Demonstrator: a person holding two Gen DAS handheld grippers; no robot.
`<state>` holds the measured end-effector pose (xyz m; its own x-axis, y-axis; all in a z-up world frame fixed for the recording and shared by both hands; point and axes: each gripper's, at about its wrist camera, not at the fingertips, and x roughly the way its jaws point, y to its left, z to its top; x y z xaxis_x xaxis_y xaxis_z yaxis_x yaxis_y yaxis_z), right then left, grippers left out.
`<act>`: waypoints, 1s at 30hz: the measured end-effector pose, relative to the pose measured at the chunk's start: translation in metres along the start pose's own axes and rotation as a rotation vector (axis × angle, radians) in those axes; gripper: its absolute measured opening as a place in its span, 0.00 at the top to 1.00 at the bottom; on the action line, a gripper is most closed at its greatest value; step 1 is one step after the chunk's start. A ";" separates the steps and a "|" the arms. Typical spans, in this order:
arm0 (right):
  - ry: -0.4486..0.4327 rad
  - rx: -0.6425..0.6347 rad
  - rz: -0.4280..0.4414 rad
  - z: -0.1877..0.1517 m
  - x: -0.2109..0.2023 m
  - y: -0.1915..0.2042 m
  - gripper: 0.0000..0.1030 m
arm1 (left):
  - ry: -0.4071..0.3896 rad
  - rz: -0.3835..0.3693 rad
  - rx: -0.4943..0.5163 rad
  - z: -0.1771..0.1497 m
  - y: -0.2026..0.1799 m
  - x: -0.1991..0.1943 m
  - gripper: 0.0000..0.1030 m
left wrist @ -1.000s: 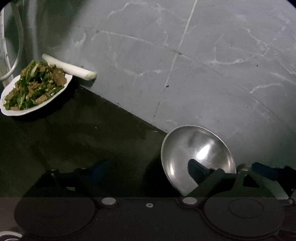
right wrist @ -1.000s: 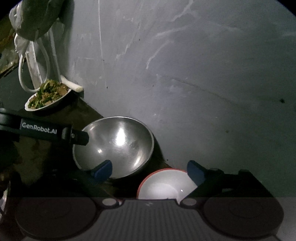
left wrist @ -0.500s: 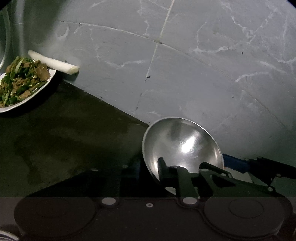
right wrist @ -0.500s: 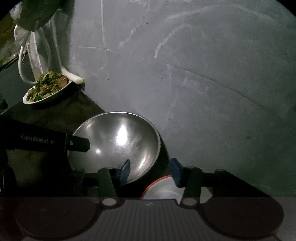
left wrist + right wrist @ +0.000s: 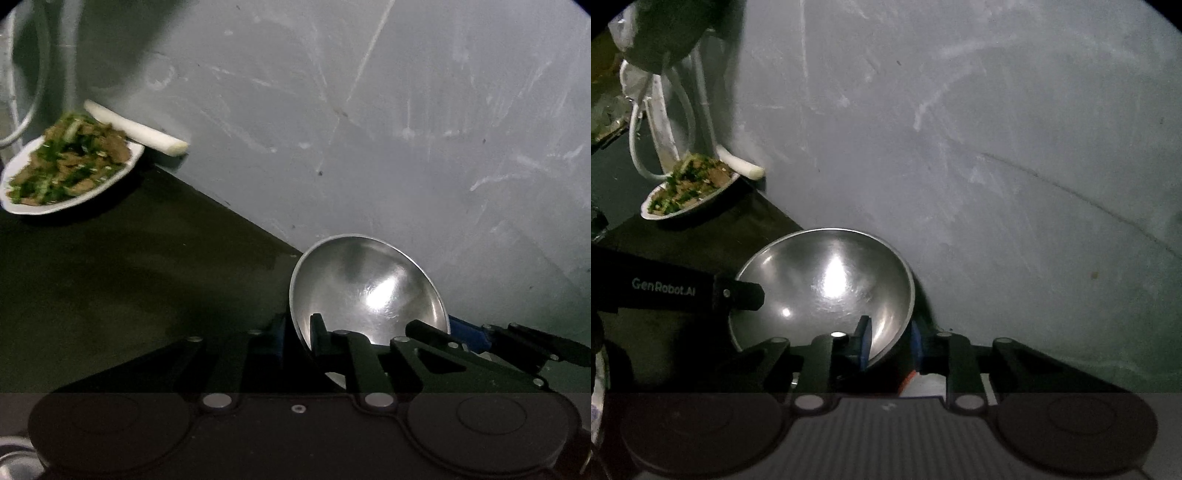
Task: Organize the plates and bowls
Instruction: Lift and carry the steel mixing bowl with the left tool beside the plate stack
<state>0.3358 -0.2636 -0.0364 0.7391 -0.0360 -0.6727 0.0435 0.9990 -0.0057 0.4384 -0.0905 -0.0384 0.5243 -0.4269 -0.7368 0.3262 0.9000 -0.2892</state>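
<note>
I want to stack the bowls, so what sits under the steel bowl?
Below the steel bowl, near its gripped edge, a red-rimmed white dish peeks out; the right gripper and bowl cover the rest, so contact is unclear.

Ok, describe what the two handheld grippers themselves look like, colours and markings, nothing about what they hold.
Both are black linkage-arm grippers with silver screw heads and rivets. The left gripper has dark fingers; seen from the right wrist view, its side carries pale "GenRobot.AI" lettering. The right gripper has blue pads on its fingertips and a ribbed grey body panel. No cables, hands or sleeves show.
</note>
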 end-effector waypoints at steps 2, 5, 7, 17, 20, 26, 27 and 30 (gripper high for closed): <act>-0.014 -0.006 0.011 0.002 -0.008 0.005 0.76 | -0.025 0.006 -0.016 -0.002 0.003 -0.014 0.87; -0.033 -0.019 0.037 0.004 -0.024 0.015 0.76 | -0.057 0.018 -0.030 -0.010 0.007 -0.038 0.87; -0.043 -0.025 0.053 0.003 -0.034 0.022 0.76 | -0.069 0.023 -0.034 -0.017 0.009 -0.053 0.87; 0.001 -0.014 0.140 -0.039 -0.090 0.043 0.76 | -0.023 0.034 -0.090 -0.082 0.017 -0.114 0.87; 0.029 -0.017 0.156 -0.055 -0.108 0.047 0.76 | 0.010 0.037 -0.108 -0.101 0.019 -0.125 0.87; 0.079 -0.036 0.185 -0.082 -0.134 0.053 0.76 | 0.095 0.051 -0.115 -0.138 0.021 -0.139 0.86; 0.086 -0.042 0.188 -0.086 -0.136 0.055 0.76 | 0.107 0.052 -0.117 -0.143 0.021 -0.140 0.86; 0.103 -0.049 0.202 -0.096 -0.146 0.056 0.76 | 0.136 0.056 -0.112 -0.155 0.021 -0.146 0.86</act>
<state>0.1659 -0.1995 -0.0097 0.6565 0.1655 -0.7359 -0.1334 0.9857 0.1027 0.2468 0.0041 -0.0315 0.4259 -0.3663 -0.8273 0.2060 0.9296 -0.3056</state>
